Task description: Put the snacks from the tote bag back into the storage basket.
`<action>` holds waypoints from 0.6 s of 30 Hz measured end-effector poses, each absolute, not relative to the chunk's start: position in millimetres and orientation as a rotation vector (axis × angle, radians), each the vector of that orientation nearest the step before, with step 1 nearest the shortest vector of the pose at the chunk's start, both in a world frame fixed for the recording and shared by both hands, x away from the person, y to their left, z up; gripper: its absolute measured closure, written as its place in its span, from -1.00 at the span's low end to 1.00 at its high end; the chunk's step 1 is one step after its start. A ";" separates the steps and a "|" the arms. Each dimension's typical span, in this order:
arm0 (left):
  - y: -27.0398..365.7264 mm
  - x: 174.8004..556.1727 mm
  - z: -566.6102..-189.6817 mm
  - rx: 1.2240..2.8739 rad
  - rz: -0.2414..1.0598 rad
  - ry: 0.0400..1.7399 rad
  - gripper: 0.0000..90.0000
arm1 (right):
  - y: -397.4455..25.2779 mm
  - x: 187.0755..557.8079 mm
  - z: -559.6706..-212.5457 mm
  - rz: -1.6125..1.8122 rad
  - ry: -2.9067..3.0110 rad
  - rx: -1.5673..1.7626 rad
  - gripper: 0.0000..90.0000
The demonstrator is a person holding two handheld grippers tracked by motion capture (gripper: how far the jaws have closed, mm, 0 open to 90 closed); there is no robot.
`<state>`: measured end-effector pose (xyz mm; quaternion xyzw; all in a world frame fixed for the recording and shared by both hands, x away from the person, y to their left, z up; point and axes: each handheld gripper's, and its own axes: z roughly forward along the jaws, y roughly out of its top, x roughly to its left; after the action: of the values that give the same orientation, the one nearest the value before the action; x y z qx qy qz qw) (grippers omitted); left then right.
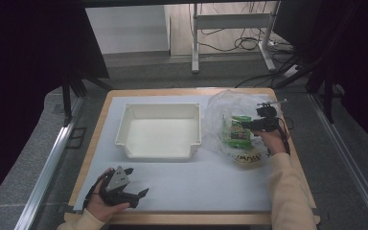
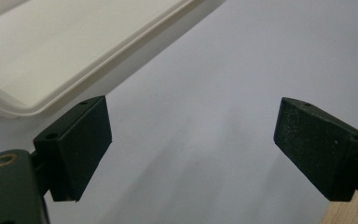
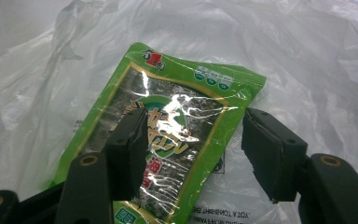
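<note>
- The right gripper is over a clear plastic bag at the right side of the table.
- Its jaws are spread apart and hold nothing.
- In the right gripper view, a green snack packet lies on the plastic bag, right under and between the jaws of the right gripper.
- One jaw sits over the shiny middle of the packet. The other jaw is just past the packet's edge, over the bag.
- I cannot tell if the jaws touch the packet.
- The packet's top end points away from the gripper.
- More green packets lie in the bag, just beside this gripper.
- The left gripper is near the person's edge of the table, well apart from the bag.
- Its jaws are wide apart too, with nothing in them.
- In the left gripper view, a white mat lies under the left gripper.
- A white tray sits ahead of it, between the two grippers. A corner of the tray is just past one jaw.
</note>
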<state>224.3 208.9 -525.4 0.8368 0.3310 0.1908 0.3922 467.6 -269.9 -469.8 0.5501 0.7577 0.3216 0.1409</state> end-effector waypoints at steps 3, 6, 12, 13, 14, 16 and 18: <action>209.1 224.3 -525.4 2.124 0.484 0.840 -0.75 | -268.9 470.8 -471.2 0.904 2.198 1.609 -0.04; 209.3 224.2 -525.1 2.123 0.485 0.839 -0.75 | -267.6 474.3 -473.4 0.870 2.211 1.634 0.04; 209.8 224.2 -525.0 2.122 0.485 0.838 -0.75 | -269.6 480.7 -482.9 0.818 2.231 1.699 0.17; 209.8 224.2 -525.0 2.122 0.485 0.839 -0.75 | -270.1 481.5 -484.0 0.819 2.233 1.709 0.20; 209.8 224.3 -525.0 2.122 0.485 0.839 -0.76 | -270.5 481.9 -484.8 0.811 2.237 1.721 0.23; 209.8 224.3 -525.0 2.122 0.485 0.839 -0.75 | -271.4 483.0 -486.5 0.810 2.246 1.734 0.28; 209.7 224.2 -524.9 2.122 0.486 0.838 -0.75 | -272.1 483.7 -487.8 0.805 2.249 1.750 0.34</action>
<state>224.2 209.7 -524.9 0.8363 0.3301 0.1914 0.3936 483.7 -272.1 -487.8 0.5887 0.7563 0.2708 0.0901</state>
